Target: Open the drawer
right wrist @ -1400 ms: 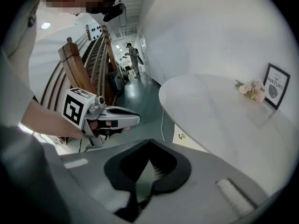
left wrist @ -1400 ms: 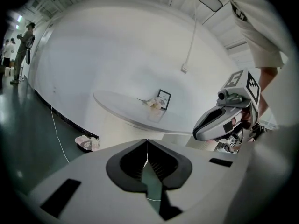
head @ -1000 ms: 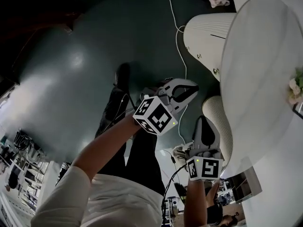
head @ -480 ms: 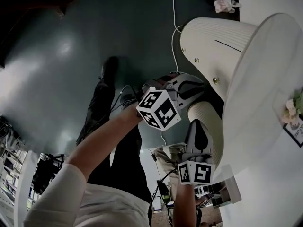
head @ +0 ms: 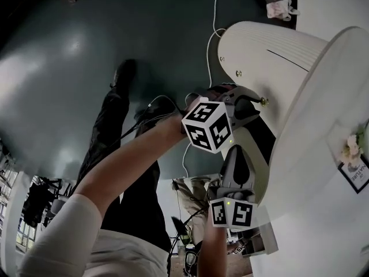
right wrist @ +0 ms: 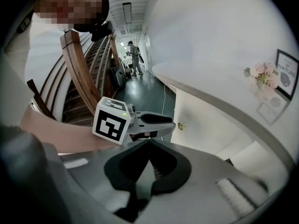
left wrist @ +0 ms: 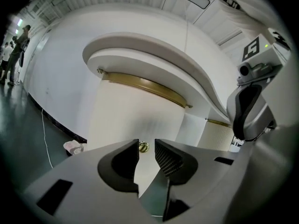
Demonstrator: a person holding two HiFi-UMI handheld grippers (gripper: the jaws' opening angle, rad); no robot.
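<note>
Spanning your right side: one white tabletop (head: 323, 97), smooth and round-edged, overhanging the cream drawer (left wrist: 135, 115) with its curved front and gold trim (left wrist: 145, 84) along the top. Dark floor (head: 86, 68) lies open to your left. Your left gripper (left wrist: 146, 146) has ribbed pads; its jaws have just been opening, stand partway apart and grip nothing. Your right gripper (right wrist: 149, 141) has its jaws together, empty. One small round brass knob (left wrist: 143, 147) shows in the left jaws' gap, untouched.
</note>
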